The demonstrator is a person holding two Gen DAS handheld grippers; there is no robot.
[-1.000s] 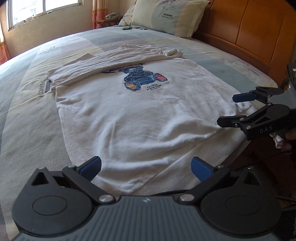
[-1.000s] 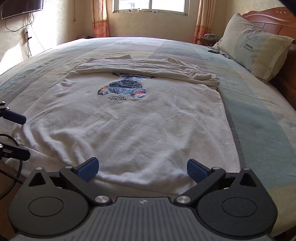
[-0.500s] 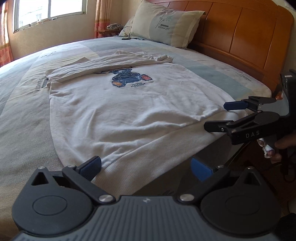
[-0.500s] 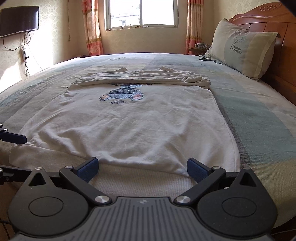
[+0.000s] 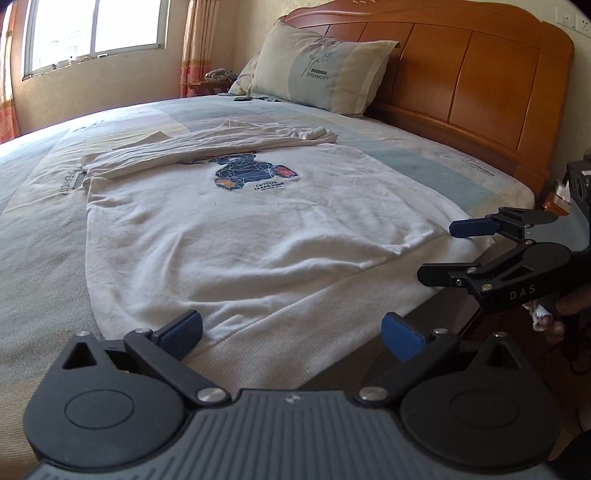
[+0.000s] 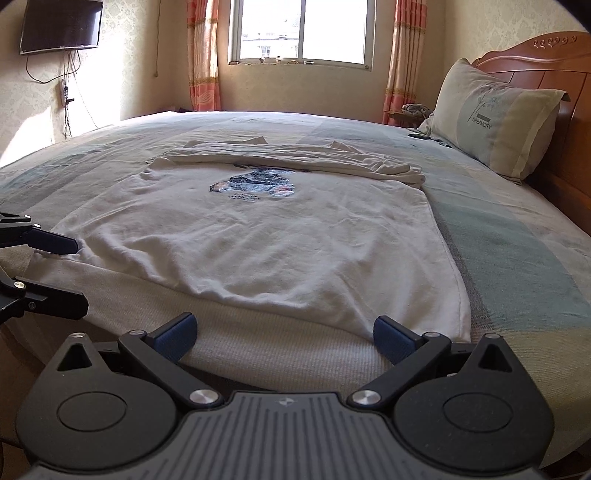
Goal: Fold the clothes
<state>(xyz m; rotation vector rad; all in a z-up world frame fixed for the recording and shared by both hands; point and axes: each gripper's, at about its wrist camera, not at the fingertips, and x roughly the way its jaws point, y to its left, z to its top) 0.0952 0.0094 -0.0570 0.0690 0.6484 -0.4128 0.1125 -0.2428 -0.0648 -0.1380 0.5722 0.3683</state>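
Sweatshirt, white, lying flat and front-up on the bed, a blue bear print on the chest. Its long axis runs from the near edge of the mattress, where the ribbed hem lies, away toward the window; the collar end points to the far side. Both sleeves are folded crosswise over the upper chest. The pillow and wooden headboard stand to the right, well apart from the garment. Left gripper: jaws spread wide, empty, poised just before the hem's left corner. Right gripper: jaws likewise spread, empty, poised before the hem near its right corner.
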